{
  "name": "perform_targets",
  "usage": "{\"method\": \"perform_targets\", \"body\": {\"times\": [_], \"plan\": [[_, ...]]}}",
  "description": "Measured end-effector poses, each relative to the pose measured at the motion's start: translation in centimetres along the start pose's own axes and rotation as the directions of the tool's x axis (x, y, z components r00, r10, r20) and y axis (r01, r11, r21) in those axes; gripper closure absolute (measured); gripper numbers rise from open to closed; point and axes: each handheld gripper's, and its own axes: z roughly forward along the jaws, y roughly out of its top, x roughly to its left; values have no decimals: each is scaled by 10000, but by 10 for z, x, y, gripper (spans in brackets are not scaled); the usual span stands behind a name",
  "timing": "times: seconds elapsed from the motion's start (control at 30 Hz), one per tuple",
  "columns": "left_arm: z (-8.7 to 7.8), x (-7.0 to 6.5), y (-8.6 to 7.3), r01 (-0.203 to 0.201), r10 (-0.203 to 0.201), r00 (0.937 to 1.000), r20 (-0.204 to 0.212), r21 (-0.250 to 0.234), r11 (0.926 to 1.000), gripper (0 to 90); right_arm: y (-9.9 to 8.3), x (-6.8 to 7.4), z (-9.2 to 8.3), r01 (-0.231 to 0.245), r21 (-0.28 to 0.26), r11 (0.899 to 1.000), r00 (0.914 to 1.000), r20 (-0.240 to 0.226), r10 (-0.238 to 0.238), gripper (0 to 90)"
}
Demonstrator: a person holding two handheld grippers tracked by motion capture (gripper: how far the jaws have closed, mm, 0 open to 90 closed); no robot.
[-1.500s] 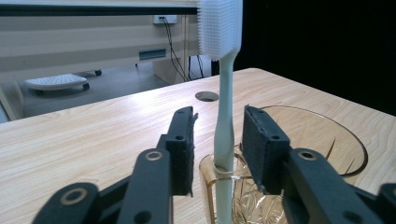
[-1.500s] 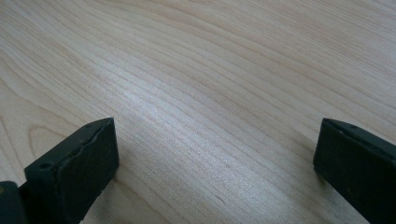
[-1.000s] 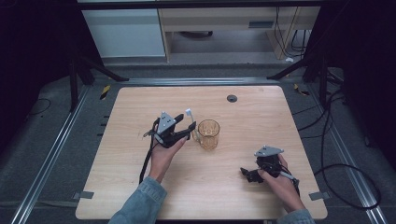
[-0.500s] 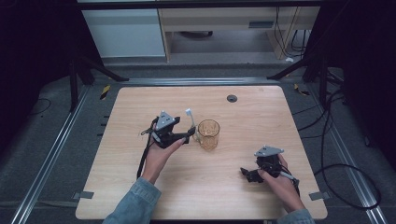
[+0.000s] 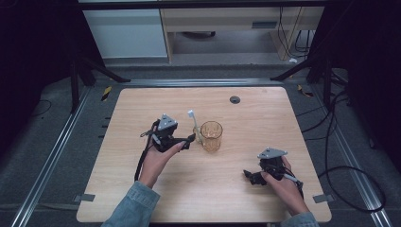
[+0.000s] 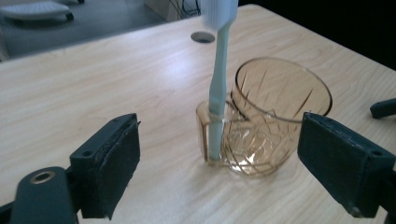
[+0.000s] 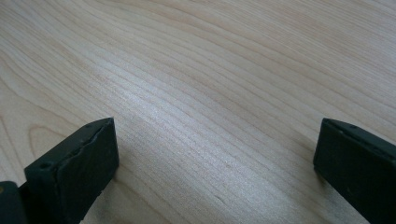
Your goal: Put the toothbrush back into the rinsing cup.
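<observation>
An amber cut-glass mug (image 5: 211, 136) (image 6: 275, 116) stands upright mid-table. A pale green toothbrush (image 5: 193, 124) (image 6: 218, 88) stands nearly upright, its lower end stuck through the mug's handle (image 6: 205, 130), white head up. My left gripper (image 5: 185, 142) (image 6: 229, 158) is just left of the mug, open, jaws wide on either side of toothbrush and mug without touching them. My right gripper (image 5: 249, 176) (image 7: 215, 158) rests low over bare wood at the front right, open and holding nothing.
A dark round hole (image 5: 235, 99) (image 6: 203, 37) sits in the wooden table (image 5: 265, 118) near its far edge. One jaw of the right gripper (image 6: 383, 108) pokes in at the left gripper view's right edge. Metal rails and dark floor surround the table.
My left gripper has drawn back slightly from the toothbrush, toward the person. Toothbrush and mug stay where they were. The right gripper has not moved.
</observation>
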Motion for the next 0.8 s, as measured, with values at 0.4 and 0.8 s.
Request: {"method": "perform_targets", "body": {"times": [0.4, 0.8], "plan": [[-17, 14, 1, 90, -51, 9984, -561, 692, 9976, 109, 0, 0, 0, -5, 0, 10000, 10000, 12, 5, 4], [-29, 35, 0, 232, -83, 9948, -1011, 1469, 9889, 64, 0, 0, 0, -3, 0, 10000, 10000, 12, 3, 4]]}}
